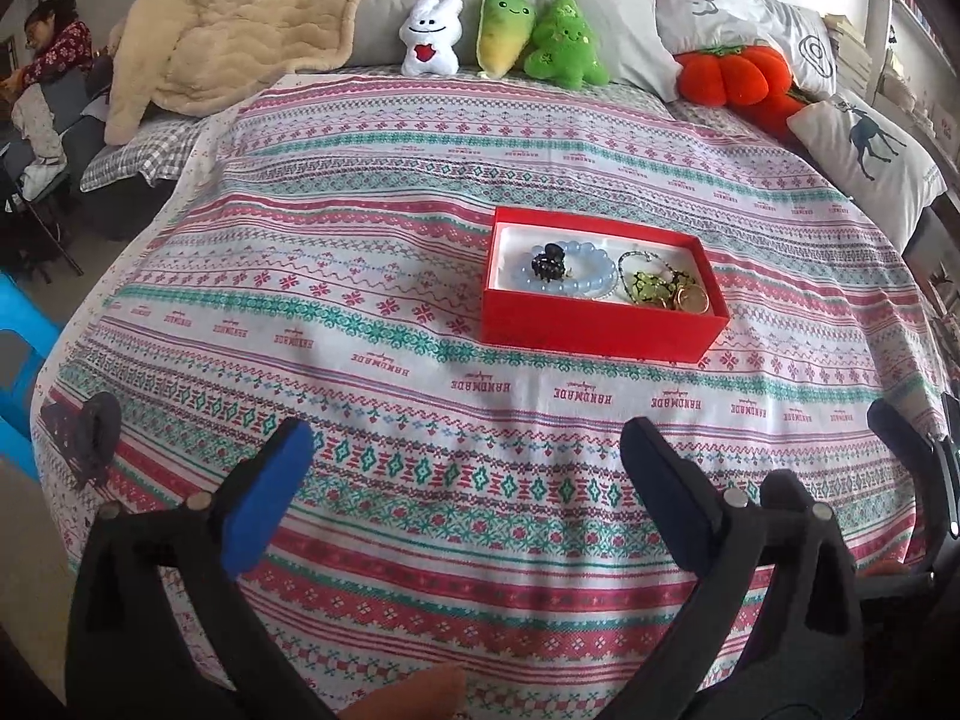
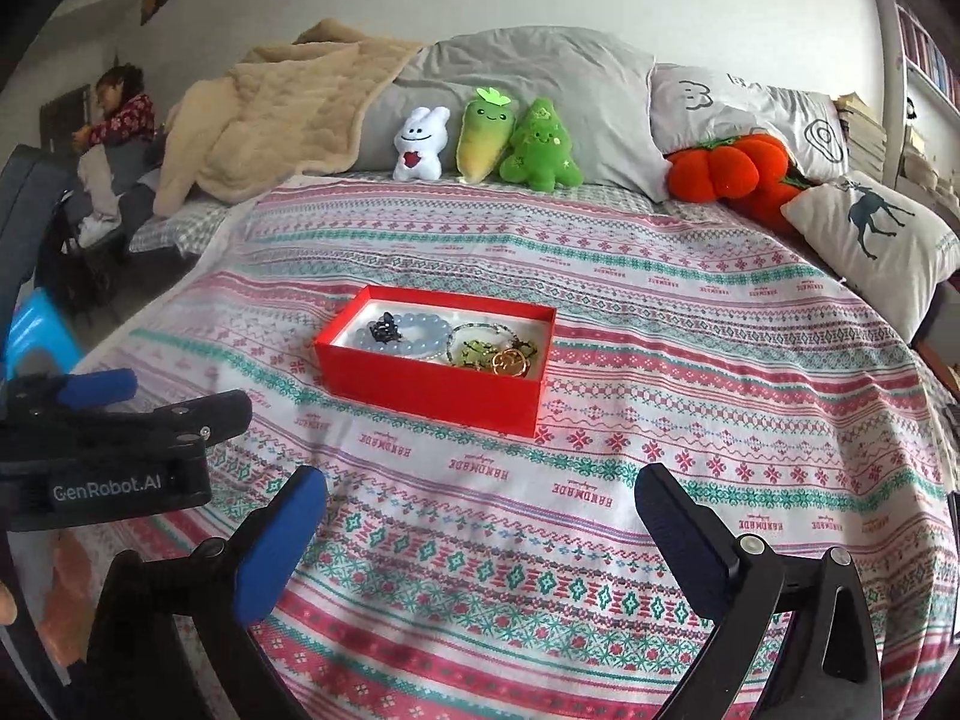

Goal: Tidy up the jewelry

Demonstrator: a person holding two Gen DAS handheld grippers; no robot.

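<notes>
Patterned pink-and-green bedspread (image 1: pixel 420 396) over a bed, open red box (image 1: pixel 600 324) of jewelry resting mid-bed, plush toys (image 1: pixel 510 30) and pillows (image 2: pixel 870 228) along the headboard end, beige blanket (image 1: pixel 240 18) rumpled far left, left claw (image 1: pixel 468 480) wide and empty, right claw (image 2: pixel 480 534) wide and empty

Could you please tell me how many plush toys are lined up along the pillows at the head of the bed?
4: white bunny, yellow-green carrot and green tree against the grey pillow; orange pumpkin to their right. More may be hidden.
</notes>
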